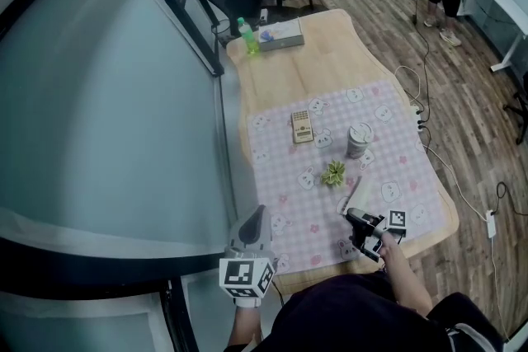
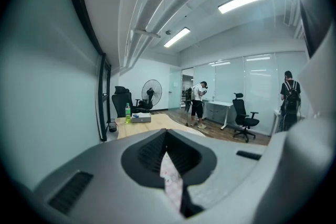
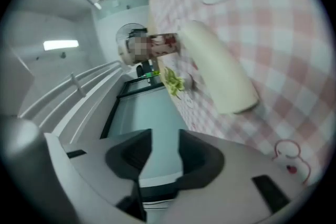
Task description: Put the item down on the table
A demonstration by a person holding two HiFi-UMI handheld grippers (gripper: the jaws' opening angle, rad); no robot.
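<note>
Nearest, the left claw (image 1: 259, 212) hangs by the near left corner of the worktop (image 1: 318, 66), its jaws pressed together on nothing. The right claw (image 1: 353, 217) is over the near edge of the pink checked cloth (image 1: 396, 152), jaws apart with nothing between them. Just ahead of it the cream roll (image 1: 360, 194) lies flat on the cloth, clear of the claw. Beyond are a small green plant (image 1: 334, 173), a can (image 1: 359, 140) and a calculator (image 1: 302, 126). At the far end stand a green bottle (image 1: 246, 35) and a box (image 1: 282, 34).

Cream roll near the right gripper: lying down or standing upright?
Lying down: the cream roll rests lengthwise on the checkered cloth, outside the open right gripper.
</note>
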